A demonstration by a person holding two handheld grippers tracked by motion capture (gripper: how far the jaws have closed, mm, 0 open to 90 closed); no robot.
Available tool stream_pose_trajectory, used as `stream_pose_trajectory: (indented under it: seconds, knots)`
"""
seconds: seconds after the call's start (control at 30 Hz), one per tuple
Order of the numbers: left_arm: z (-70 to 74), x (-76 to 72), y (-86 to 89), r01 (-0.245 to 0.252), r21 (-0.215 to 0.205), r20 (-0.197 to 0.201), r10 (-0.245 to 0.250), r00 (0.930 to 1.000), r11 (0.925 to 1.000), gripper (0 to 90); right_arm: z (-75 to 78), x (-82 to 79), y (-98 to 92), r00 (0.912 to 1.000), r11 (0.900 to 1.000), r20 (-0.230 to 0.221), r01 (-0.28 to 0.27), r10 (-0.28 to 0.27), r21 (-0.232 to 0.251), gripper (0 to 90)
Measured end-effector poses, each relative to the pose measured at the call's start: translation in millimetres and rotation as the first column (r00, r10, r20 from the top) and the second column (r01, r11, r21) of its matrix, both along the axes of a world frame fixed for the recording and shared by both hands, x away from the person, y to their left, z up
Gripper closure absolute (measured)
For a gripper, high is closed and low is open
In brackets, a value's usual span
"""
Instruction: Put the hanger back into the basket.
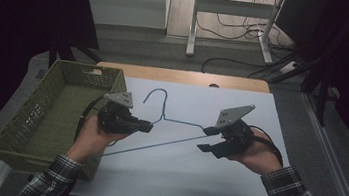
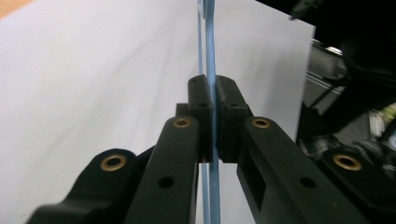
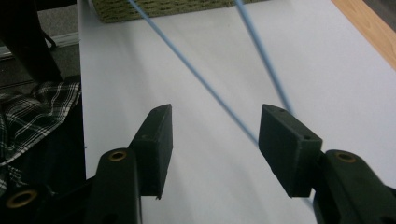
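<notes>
From the high view, a thin light-blue wire coat hanger (image 1: 171, 128) lay across the middle of the white-topped table (image 1: 192, 181), its hook pointing toward 12 o'clock. The left tongs (image 1: 146, 126), held in the person's left hand (image 1: 91, 137), were clamped on the hanger just below the hook's neck. At 3 o'clock from them the right tongs (image 1: 206, 138) stood apart around the hanger's right corner. An olive-green woven plastic basket (image 1: 34, 116) sat at the table's 9 o'clock edge.

In the left gripper view, the left tongs (image 2: 213, 116) were pressed together on the blue wire (image 2: 210, 42), which ran on toward 12 o'clock.

In the right gripper view, the right tongs (image 3: 215, 140) gaped wide; two hanger wires (image 3: 196, 74) ran between them toward the basket (image 3: 159, 9) at 12 o'clock, one close by the jaw at 3 o'clock.
</notes>
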State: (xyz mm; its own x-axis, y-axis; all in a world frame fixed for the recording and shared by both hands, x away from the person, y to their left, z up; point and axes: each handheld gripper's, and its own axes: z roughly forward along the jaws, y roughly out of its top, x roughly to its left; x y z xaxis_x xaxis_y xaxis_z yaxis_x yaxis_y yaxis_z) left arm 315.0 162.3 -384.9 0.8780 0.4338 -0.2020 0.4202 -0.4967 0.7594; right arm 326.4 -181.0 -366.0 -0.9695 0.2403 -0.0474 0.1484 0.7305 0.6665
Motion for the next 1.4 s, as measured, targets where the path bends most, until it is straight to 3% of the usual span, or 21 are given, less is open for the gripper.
stream_pose_trajectory:
  seconds: [0.23, 0.33, 0.6, 0.73, 0.83, 1.03, 1.23, 1.27, 1.3, 1.33, 1.4]
  knots:
    - [6.5, 2.4, 10.9, -0.065, -0.015, 0.027, 0.065, 0.9975, 0.9978, 87.4, -7.2, -3.6, -4.2, 0.9999, 1.000, -0.008, 0.008, -0.008, -0.006, 43.8]
    - [11.8, 3.9, 19.0, -0.086, -0.039, 0.016, 0.087, 0.9961, 0.9955, 87.4, -10.1, -4.4, -5.6, 0.9998, 1.000, -0.016, 0.012, -0.012, -0.005, 43.8]
    - [31.3, 3.0, 38.7, -0.159, -0.047, 0.071, 0.162, 0.9842, 0.9861, 87.4, -16.5, -7.0, -11.7, 0.9988, 0.999, -0.034, 0.037, -0.036, 0.017, 41.1]
    - [38.1, 3.4, 50.2, -0.193, -0.041, 0.084, 0.196, 0.9771, 0.9803, 87.4, -19.9, -11.3, -13.2, 0.9981, 0.998, -0.034, 0.053, -0.052, 0.036, 32.5]
    - [40.6, 3.4, 60.5, -0.223, -0.036, 0.094, 0.225, 0.9697, 0.9742, 87.4, -23.3, -15.6, -13.4, 0.9971, 0.996, -0.021, 0.074, -0.074, 0.049, 21.1]
    - [44.5, 1.7, 87.9, -0.292, -0.037, 0.112, 0.294, 0.9492, 0.9558, 87.4, -32.7, -23.4, -16.8, 0.9919, 0.989, -0.038, 0.124, -0.122, 0.084, 8.4]
    - [45.5, -2.8, 120.2, -0.367, -0.038, 0.118, 0.368, 0.9222, 0.9296, 87.3, -43.8, -32.8, -25.6, 0.9812, 0.978, -0.084, 0.182, -0.174, 0.106, 2.3]
    - [45.0, -4.1, 127.2, -0.383, -0.040, 0.121, 0.385, 0.9151, 0.9230, 87.3, -45.3, -33.9, -27.0, 0.9795, 0.976, -0.092, 0.189, -0.179, 0.113, 1.5]
    - [44.6, -4.8, 131.5, -0.391, -0.044, 0.117, 0.393, 0.9120, 0.9195, 87.3, -47.6, -35.7, -29.5, 0.9754, 0.970, -0.099, 0.208, -0.197, 0.124, 1.4]
    - [43.9, -6.0, 138.7, -0.409, -0.044, 0.120, 0.411, 0.9036, 0.9116, 87.3, -48.8, -36.6, -31.3, 0.9730, 0.967, -0.105, 0.218, -0.205, 0.129, 1.4]
    - [42.3, -8.1, 150.0, -0.430, -0.052, 0.115, 0.433, 0.8941, 0.9014, 87.3, -52.4, -40.4, -35.6, 0.9649, 0.957, -0.126, 0.248, -0.230, 0.149, 1.4]
